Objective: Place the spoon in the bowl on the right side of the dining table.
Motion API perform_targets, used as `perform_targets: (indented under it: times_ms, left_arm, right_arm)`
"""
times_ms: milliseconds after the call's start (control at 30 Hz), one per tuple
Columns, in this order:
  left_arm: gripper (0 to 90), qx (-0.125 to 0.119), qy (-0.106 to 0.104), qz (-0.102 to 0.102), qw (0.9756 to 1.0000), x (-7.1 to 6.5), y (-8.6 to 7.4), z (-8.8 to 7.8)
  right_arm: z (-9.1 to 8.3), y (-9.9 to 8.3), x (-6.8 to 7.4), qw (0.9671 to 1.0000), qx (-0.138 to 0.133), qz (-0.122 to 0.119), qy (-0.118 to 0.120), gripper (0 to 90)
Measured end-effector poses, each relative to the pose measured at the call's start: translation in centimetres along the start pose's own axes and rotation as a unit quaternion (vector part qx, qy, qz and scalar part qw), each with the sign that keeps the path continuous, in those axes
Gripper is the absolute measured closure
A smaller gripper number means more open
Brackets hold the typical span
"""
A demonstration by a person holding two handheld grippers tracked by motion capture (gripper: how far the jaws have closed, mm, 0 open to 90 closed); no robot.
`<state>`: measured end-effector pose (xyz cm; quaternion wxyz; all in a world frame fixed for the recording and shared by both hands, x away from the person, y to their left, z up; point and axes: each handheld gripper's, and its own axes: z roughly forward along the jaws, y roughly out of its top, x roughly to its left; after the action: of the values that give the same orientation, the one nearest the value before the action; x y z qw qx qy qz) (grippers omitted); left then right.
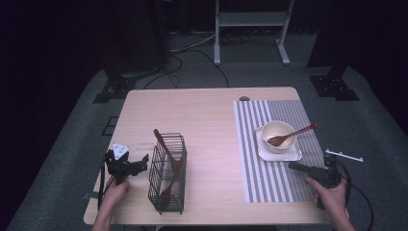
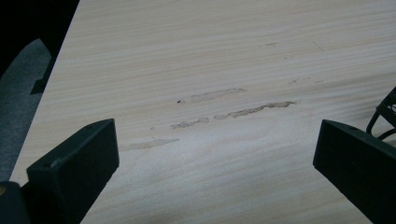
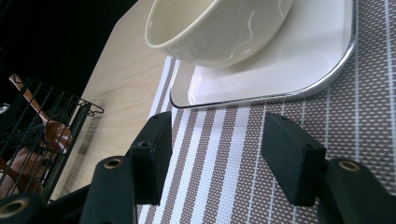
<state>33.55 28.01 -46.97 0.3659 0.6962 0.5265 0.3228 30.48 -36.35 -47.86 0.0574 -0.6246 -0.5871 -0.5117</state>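
Right gripper point(image 3: 212, 154), jaws parted and empty, hovers over the striped placemat point(image 1: 269, 173) just short of the bowl point(image 1: 278, 135) holding a wooden fork point(image 1: 291, 135); grasping likely comes next. Left gripper point(image 1: 129, 164) waits open.

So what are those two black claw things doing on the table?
A person sits at a pale wooden table with a two-jaw gripper in each hand. The right gripper is open over a grey-and-white striped placemat, pointing at a cream bowl on a white square plate; a brown wooden fork rests in the bowl. The left gripper is open too, beside a black wire basket holding brown wooden utensils. Neither gripper holds anything.
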Motion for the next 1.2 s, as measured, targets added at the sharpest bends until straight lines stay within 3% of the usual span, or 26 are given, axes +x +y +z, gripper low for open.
perform_targets:
  times_ms: [1200]
  left_arm:
    - [0.0, 0.001, 0.000, 0.001, 1.0000, 0.0, 0.0, 0.0]
  right_arm:
    - [1.1, -2.4, 2.6, 0.9984, 0.022, -0.049, 0.015, 39.8]
